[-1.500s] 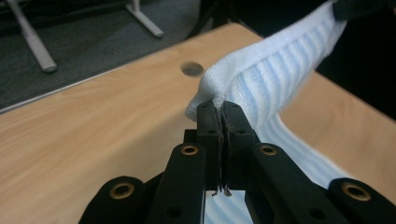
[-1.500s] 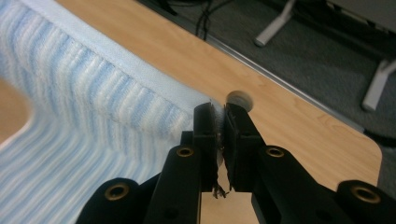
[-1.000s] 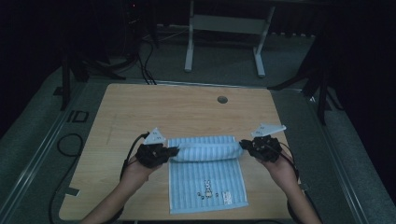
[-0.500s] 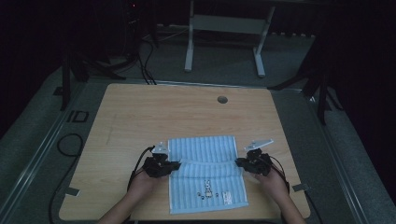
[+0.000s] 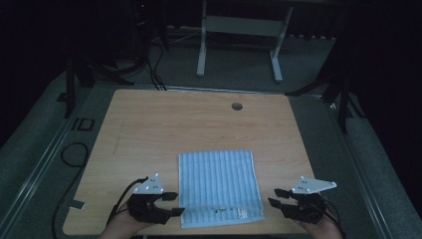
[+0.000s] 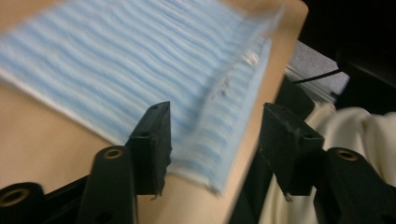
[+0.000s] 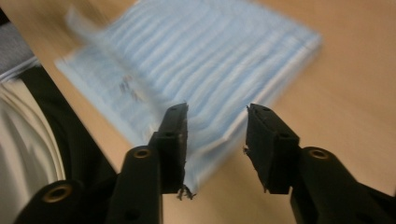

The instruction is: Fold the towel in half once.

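The landmark is the blue striped cloth (image 5: 219, 186), folded flat on the near half of the wooden surface (image 5: 149, 134), its near edge just short of the surface's near edge.

Nearest, at the cloth's near left corner, the left claw (image 5: 170, 204) sits with its jaws spread wide and nothing between them; its lower jaw tip is at or just beside the cloth's edge, and the high view does not settle whether it touches. To the right of the cloth's near right corner, clearly apart from it, the right claw (image 5: 276, 197) is likewise open and empty. Both hands are cut off by the bottom of the high view.

The left gripper view shows the layered corner of the cloth (image 6: 140, 70) in the gap between the jaws of its claw (image 6: 215, 140), a detail the high view lacks; a pale sleeve (image 6: 364, 135) lies beyond the surface edge. The right gripper view shows the stacked folds at the cloth's (image 7: 205, 60) corner ahead of its claw (image 7: 215, 140). Both are blurred, and small dark marks on the cloth's near strip cannot be read.

Beyond the cloth, near the far edge of the surface, is a round hole (image 5: 237, 106). Farther still, a white frame (image 5: 239, 30) stands on the dim floor.
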Motion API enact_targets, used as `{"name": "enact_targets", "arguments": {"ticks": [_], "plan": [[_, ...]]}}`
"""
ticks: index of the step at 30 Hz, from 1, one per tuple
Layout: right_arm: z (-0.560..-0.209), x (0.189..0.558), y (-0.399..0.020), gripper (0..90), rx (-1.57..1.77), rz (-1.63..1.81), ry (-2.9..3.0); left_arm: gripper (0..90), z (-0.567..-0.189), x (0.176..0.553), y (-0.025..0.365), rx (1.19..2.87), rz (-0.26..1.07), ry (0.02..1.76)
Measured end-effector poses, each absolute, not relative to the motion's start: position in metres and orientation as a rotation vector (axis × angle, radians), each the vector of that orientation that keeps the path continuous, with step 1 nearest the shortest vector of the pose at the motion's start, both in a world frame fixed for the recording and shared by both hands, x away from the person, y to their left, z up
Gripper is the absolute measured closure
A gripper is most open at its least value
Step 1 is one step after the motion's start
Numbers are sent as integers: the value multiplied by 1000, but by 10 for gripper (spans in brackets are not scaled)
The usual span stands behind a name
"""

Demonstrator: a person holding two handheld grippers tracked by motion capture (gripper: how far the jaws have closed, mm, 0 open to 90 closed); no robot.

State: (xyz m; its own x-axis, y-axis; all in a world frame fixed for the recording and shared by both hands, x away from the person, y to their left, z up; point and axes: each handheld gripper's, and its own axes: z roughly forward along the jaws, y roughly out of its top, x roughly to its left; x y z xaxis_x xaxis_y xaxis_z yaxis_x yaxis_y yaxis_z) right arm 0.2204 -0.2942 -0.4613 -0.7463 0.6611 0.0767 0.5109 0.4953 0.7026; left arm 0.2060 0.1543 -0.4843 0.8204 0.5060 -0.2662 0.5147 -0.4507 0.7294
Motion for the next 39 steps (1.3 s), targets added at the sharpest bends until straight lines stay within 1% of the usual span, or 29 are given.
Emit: {"name": "enact_targets", "arguments": {"ticks": [1,4,6,10,13,16,18,20,21,23,25,26,27,29,31,32,33,36,39], "plan": [[-467,222,-299,571,1070,1081,2500,427,-487,206,154,2128,-12,754],[-472,227,-296,568,1081,1086,2517,412,-497,211,150,2123,-21,787],[-476,232,-290,567,1068,1072,2537,396,-502,215,143,2139,-4,786],[-487,247,-278,568,1033,1065,2578,395,-513,230,137,2166,-16,805],[-494,258,-272,571,1026,1068,2587,395,-516,238,137,2162,8,812],[-503,282,-260,557,965,1041,2619,395,-523,263,144,2149,68,877],[-504,294,-258,560,970,1033,2615,395,-524,267,146,2152,84,886],[-504,300,-258,560,973,1035,2614,395,-523,275,147,2163,144,897],[-504,313,-258,563,980,1024,2598,395,-523,280,148,2175,168,897],[-503,320,-259,563,986,1018,2593,394,-522,289,150,2168,202,908],[-501,327,-259,563,997,1021,2580,394,-522,294,152,2161,197,918],[-500,334,-260,563,1008,1023,2572,394,-521,305,155,2156,187,935],[-497,346,-260,562,1020,1012,2557,394,-521,310,155,2165,187,948],[-495,358,-259,558,1031,1003,2554,384,-522,321,155,2208,178,953],[-495,363,-257,553,1035,995,2554,371,-522,324,155,2210,186,960],[-496,369,-256,550,1037,985,2548,371,-522,335,156,2204,188,983],[-497,381,-252,522,1041,978,2569,372,-522,339,156,2196,189,993],[-500,395,-246,489,1062,953,2570,372,-522,354,157,2177,189,1023],[-505,410,-241,481,1102,942,2587,372,-523,368,157,2170,170,1042]]}}
